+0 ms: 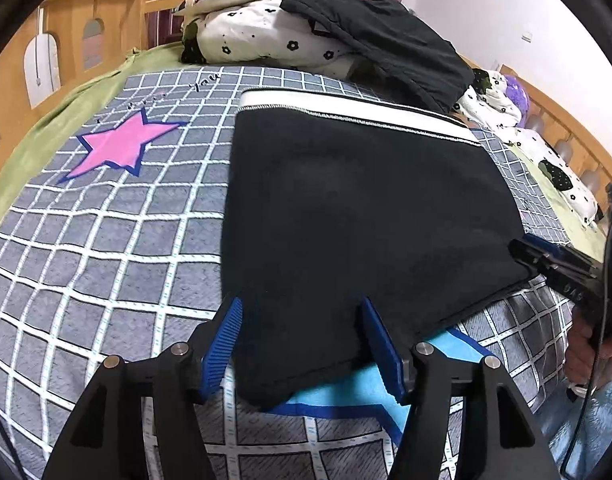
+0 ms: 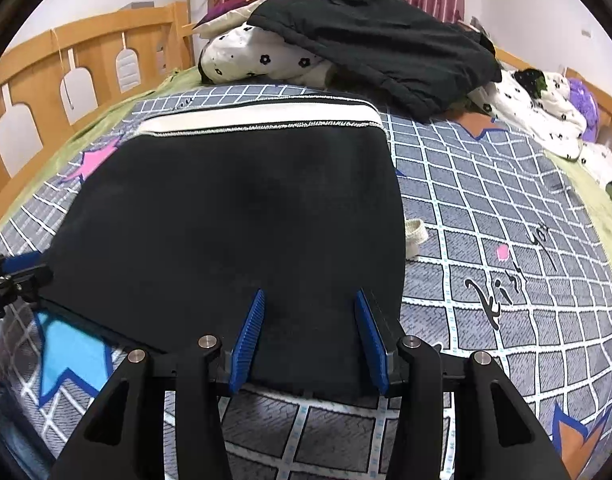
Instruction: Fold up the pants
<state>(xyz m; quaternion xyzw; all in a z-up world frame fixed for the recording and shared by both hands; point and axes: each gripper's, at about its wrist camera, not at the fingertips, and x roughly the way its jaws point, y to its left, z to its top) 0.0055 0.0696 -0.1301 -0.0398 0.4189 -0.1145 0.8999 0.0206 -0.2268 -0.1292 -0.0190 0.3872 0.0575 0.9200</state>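
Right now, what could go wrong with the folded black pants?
1. The left tongs stand open around the near corner of the black pants; lifting away could snag and undo it.
2. The right tongs straddle the near edge, so pulling back might drag it.
3. A pale strap pokes out loose.

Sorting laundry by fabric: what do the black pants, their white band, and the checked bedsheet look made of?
Black pants: matte, soft knit, likely fleece or cotton jersey; no sheen, faint fuzz. White band: flat woven or ribbed elastic, judging by its stitched edge. Checked bedsheet: brushed, slightly mottled cloth with printed lines, probably cotton or polyester; hard to tell.
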